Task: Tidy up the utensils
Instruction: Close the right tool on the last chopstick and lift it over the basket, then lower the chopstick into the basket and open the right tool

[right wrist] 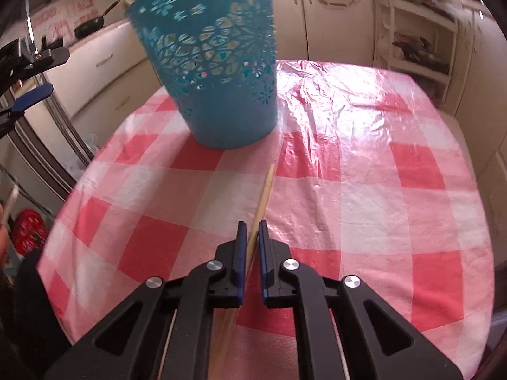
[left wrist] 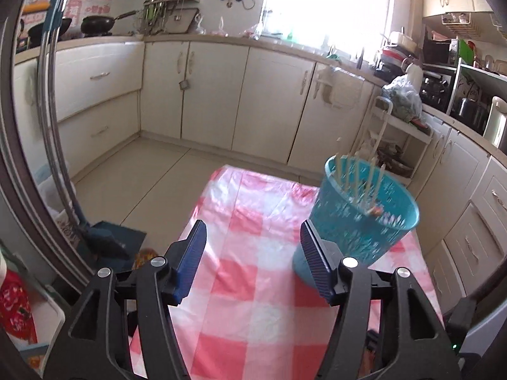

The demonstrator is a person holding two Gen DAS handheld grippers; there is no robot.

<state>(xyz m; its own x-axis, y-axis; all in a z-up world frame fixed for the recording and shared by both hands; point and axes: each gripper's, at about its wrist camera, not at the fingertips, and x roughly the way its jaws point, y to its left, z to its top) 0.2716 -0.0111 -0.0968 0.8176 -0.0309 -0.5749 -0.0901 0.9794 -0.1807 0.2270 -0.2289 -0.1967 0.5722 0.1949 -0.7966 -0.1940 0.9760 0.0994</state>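
A teal perforated basket (left wrist: 364, 218) stands on the red-and-white checked tablecloth (left wrist: 253, 285) and holds several pale chopsticks (left wrist: 358, 177) upright. My left gripper (left wrist: 253, 250) is open and empty, above the table, with the basket just right of its right finger. In the right wrist view the basket (right wrist: 218, 72) stands ahead, left of centre. My right gripper (right wrist: 252, 234) is shut on a wooden chopstick (right wrist: 264, 190) that points forward toward the basket. The left gripper (right wrist: 28, 95) shows at the far left edge there.
Cream kitchen cabinets (left wrist: 221, 88) ring the room. A white rack (left wrist: 396, 133) stands behind the table's far right corner. A metal pole with a blue dustpan (left wrist: 104, 240) stands left of the table. Thin sticks (right wrist: 168, 345) lie under the right gripper.
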